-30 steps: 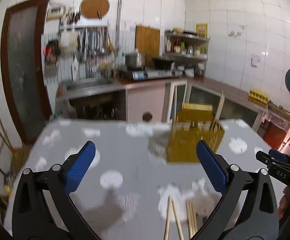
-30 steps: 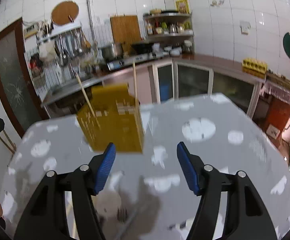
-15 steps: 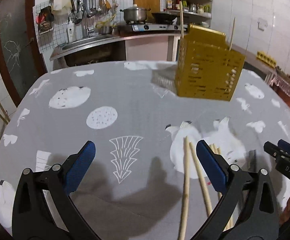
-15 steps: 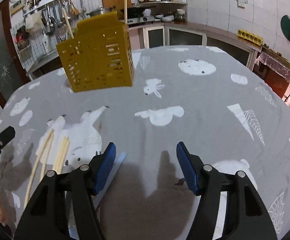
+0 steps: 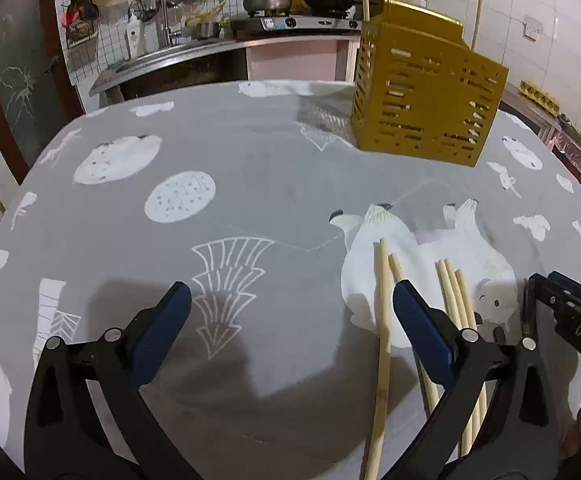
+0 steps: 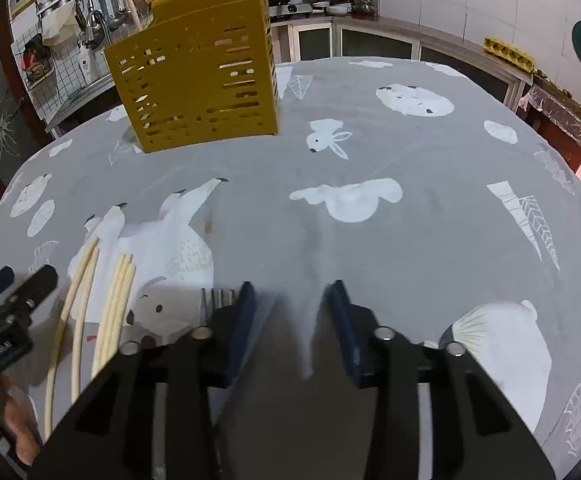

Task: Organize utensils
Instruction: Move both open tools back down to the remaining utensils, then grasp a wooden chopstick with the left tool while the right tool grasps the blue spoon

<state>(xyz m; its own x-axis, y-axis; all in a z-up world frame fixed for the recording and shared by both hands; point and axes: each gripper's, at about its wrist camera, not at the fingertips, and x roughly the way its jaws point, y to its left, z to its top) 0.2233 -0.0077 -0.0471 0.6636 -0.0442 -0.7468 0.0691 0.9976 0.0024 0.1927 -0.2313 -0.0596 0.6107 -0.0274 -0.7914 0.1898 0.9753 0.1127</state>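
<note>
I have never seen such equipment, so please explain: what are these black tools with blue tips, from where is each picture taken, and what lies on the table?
A person holds two hand-held clamps, each with a camera looking along its fingers. One picture comes from the left gripper, wide open and holding nothing. The other comes from the right gripper, whose jaws are closing with nothing visible between them. On the grey tablecloth lie loose wooden chopsticks and a fork; a yellow utensil basket stands behind.
</note>
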